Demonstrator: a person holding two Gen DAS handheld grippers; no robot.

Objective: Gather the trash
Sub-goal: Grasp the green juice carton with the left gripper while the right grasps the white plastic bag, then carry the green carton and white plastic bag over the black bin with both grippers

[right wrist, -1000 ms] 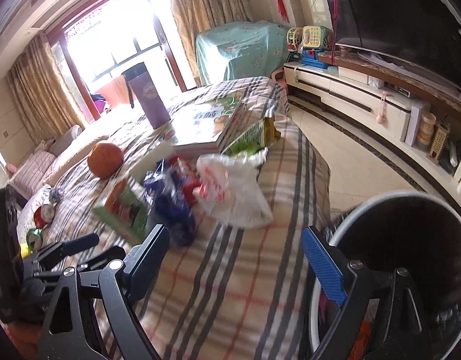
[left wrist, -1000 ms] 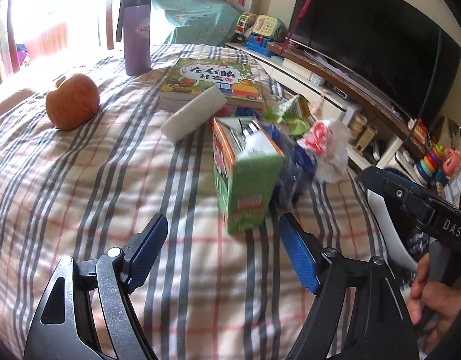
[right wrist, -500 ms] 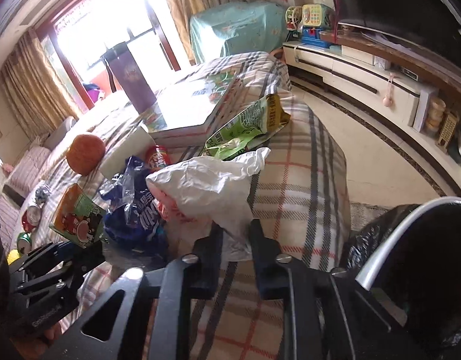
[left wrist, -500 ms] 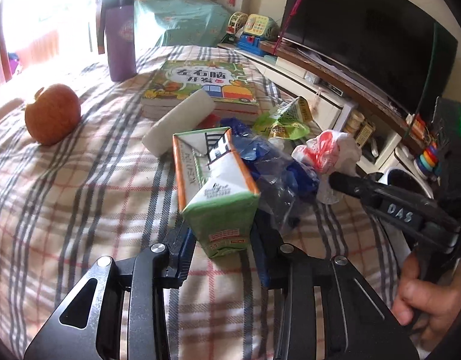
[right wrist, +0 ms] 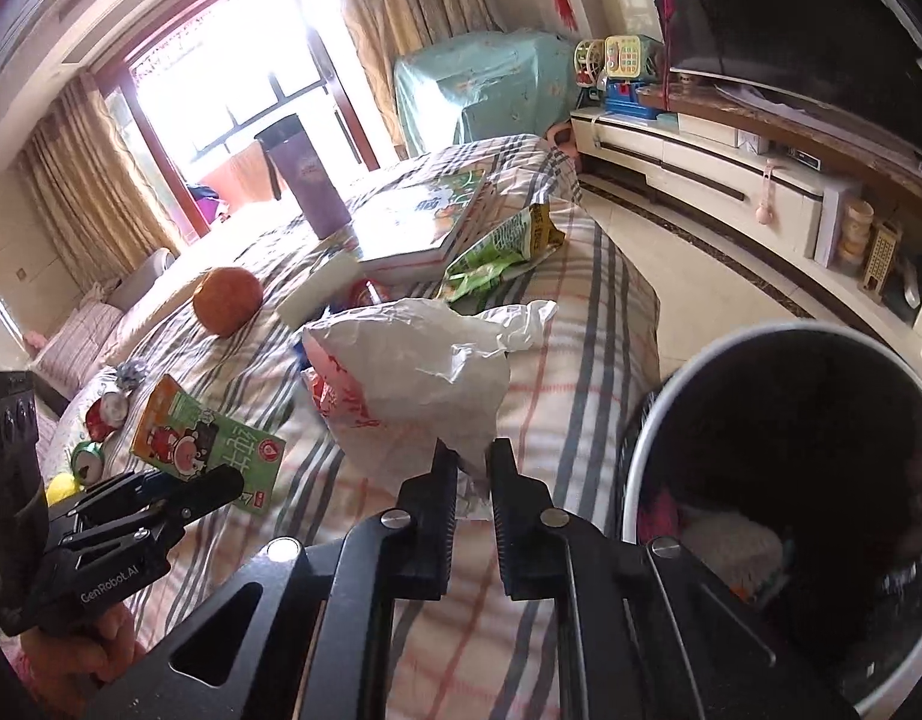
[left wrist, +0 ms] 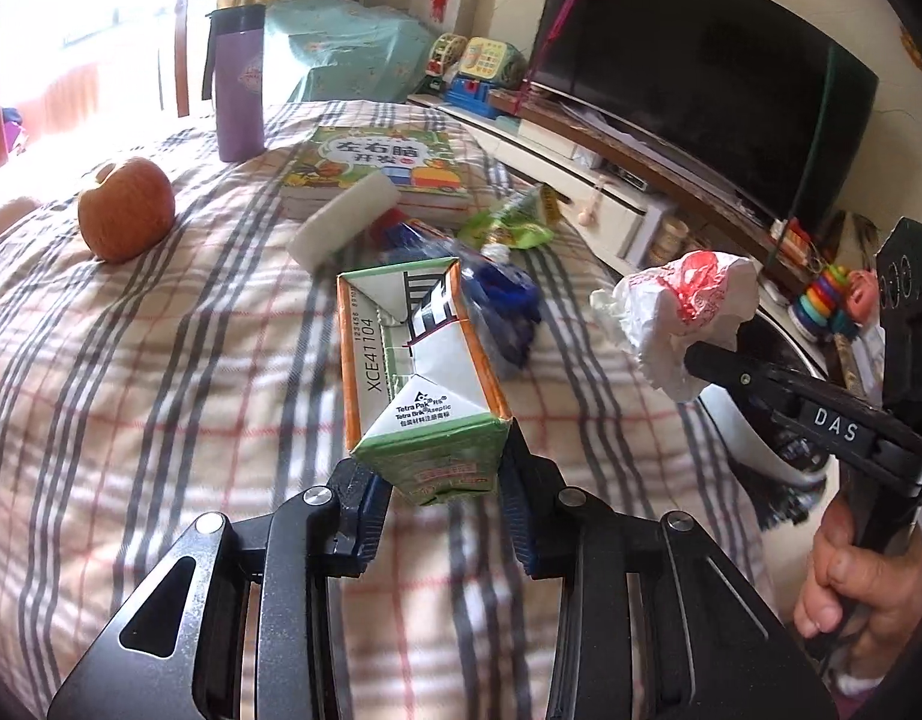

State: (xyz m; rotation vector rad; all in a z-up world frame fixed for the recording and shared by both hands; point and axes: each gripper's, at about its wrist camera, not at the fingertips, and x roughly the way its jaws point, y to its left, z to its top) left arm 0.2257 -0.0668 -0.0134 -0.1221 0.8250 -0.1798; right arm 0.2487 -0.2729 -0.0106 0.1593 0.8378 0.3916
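Your left gripper [left wrist: 443, 498] clamps green carton [left wrist: 422, 384] lifted over plaid cloth [left wrist: 161, 390] | right gripper [right wrist: 473, 480] pinches white bag [right wrist: 413, 384] beside bin [right wrist: 653, 450] | reads "Tetra Pak", "XCE41104"

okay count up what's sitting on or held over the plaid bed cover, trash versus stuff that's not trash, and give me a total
Trash: 4 (milk carton, white plastic bag, green snack wrapper, blue wrapper)
Not trash: 4 (apple, book, purple tumbler, white foam block)
Total: 8

Left tool [left wrist: 446, 495] at lower centre is clamped on something; right tool [right wrist: 473, 483], lower centre, likewise pinches tight.
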